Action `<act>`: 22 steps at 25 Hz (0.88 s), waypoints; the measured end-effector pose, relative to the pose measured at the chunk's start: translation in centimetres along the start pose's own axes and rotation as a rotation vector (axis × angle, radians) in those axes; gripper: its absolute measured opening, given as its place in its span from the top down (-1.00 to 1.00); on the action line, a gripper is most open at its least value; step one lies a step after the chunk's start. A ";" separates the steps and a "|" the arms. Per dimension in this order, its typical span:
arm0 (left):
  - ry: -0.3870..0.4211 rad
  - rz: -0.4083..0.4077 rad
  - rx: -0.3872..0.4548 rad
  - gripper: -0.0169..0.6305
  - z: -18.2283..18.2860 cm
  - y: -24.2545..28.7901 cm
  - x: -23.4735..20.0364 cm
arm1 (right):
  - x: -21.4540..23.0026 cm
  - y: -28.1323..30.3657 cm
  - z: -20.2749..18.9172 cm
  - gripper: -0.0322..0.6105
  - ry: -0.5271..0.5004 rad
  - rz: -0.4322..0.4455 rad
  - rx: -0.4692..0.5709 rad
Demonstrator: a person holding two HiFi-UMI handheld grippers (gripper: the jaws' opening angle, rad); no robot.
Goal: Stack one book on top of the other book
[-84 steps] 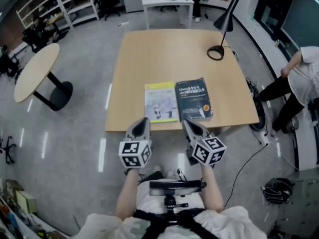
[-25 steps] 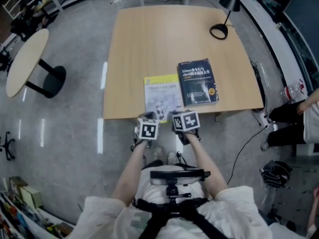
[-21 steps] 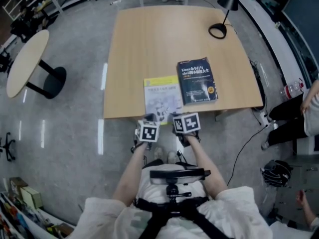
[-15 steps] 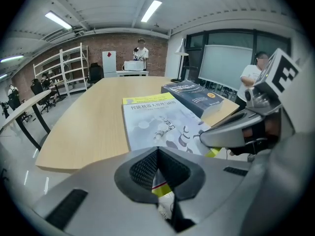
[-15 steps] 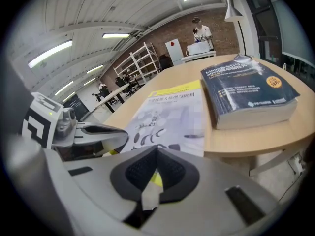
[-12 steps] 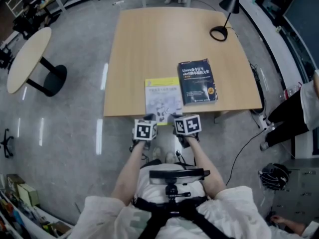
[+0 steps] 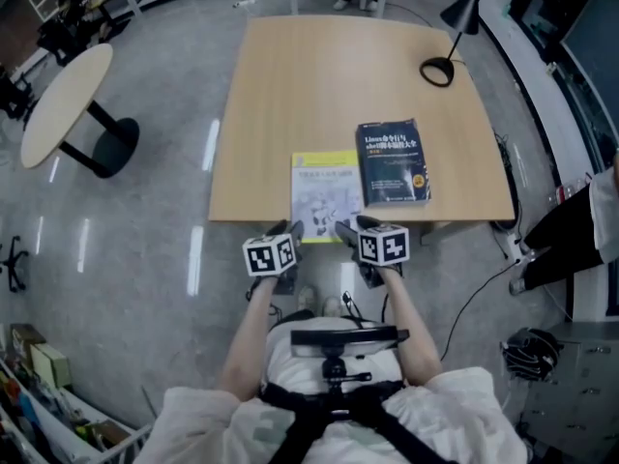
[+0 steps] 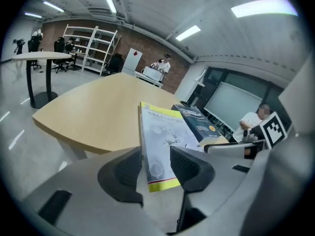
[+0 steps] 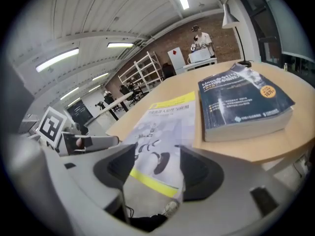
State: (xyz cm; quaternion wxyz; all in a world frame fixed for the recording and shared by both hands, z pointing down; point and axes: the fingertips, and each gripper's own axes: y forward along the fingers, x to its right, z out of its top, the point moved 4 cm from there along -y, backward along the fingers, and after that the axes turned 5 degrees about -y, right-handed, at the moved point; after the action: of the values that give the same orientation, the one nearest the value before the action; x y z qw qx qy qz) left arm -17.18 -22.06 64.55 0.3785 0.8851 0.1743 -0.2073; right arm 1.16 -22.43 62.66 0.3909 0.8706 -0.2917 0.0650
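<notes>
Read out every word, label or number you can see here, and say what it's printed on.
"Linux" and "shell": these start the two title lines on the dark book; the Chinese characters after them are too small to be sure of.
The orange round sticker on that cover: print blurred, unreadable.
The yellow-and-white book: title too small to read.

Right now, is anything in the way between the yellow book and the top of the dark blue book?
Nothing visible is. The yellow book lies right beside the dark blue book, whose cover is bare; the desk lamp stands off at the far corner.
</notes>
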 end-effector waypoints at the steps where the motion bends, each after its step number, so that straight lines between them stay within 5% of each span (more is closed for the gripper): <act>1: -0.013 0.011 -0.015 0.45 -0.4 0.1 -0.2 | 0.3 -0.1 -0.1 -0.04 0.004 -0.009 0.006; 4: -0.095 -0.027 -0.064 0.01 -1.7 0.4 -0.5 | 1.2 -0.3 -0.7 -0.22 0.042 -0.011 0.004; 7: -0.181 -0.089 -0.101 -0.21 -2.9 0.9 -0.5 | 2.1 -0.6 -1.8 -0.32 0.121 0.013 0.003; 12: -0.200 -0.131 -0.127 -0.21 -2.6 1.6 -0.3 | 3.3 -0.1 -3.0 -0.32 0.266 0.043 -0.012; 22: -0.198 -0.163 -0.249 -0.21 -3.0 4.0 0.3 | 3.0 2.7 -3.5 -0.32 0.373 0.143 -0.093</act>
State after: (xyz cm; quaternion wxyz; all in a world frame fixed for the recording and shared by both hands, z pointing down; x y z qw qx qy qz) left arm -14.35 -22.39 68.61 0.4823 0.7897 0.2316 -0.3004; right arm 2.56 -22.68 67.87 0.4723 0.8015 -0.2782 0.2392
